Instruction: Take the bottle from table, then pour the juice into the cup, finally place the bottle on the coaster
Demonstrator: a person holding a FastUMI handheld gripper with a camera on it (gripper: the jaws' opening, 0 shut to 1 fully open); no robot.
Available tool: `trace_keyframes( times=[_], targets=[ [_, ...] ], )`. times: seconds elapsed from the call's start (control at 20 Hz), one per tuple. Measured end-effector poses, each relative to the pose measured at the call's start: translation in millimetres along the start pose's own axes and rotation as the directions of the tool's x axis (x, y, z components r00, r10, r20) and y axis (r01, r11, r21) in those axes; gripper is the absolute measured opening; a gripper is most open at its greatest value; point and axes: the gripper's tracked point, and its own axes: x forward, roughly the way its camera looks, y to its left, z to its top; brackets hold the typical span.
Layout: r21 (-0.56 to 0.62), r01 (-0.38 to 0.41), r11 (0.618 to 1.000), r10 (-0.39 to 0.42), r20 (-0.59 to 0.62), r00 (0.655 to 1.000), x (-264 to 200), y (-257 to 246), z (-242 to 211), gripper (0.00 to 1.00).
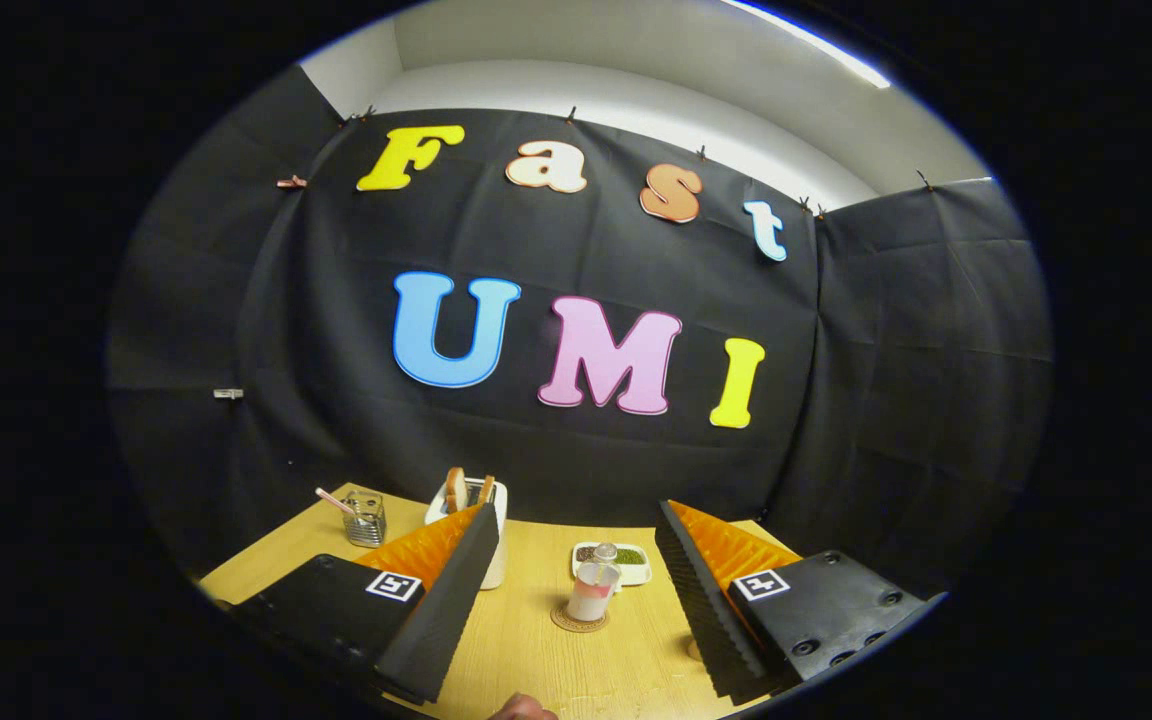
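A wooden tabletop (536,660) carries the bottle (592,590), upright on the coaster (578,621) toward its far edge; the gripper (576,560) hangs spread wide, empty, bottle between its fingers.

Bottle (593,590) on coaster (577,622), dish (630,565) behind.
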Motion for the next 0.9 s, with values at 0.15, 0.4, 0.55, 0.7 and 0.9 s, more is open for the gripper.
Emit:
trace_keyframes(
  times=[0.15, 0.4, 0.55, 0.7, 0.9],
  targets=[
    [0.031, -0.082, 0.996, 0.082, 0.013, 0.997, -15.8, -13.1, 12.7, 0.97],
    [0.055, -0.164, 0.985, 0.164, 0.009, 0.986, -46.5, -47.9, 5.6, 0.97],
    [0.058, -0.205, 0.977, 0.204, 0.012, 0.979, -57.4, -65.1, 2.9, 0.97],
    [0.048, -0.237, 0.970, 0.237, 0.015, 0.971, -65.3, -81.4, -4.7, 0.97],
    [0.038, -0.256, 0.966, 0.255, 0.010, 0.967, -67.2, -98.9, -17.1, 0.97]
  ],
)
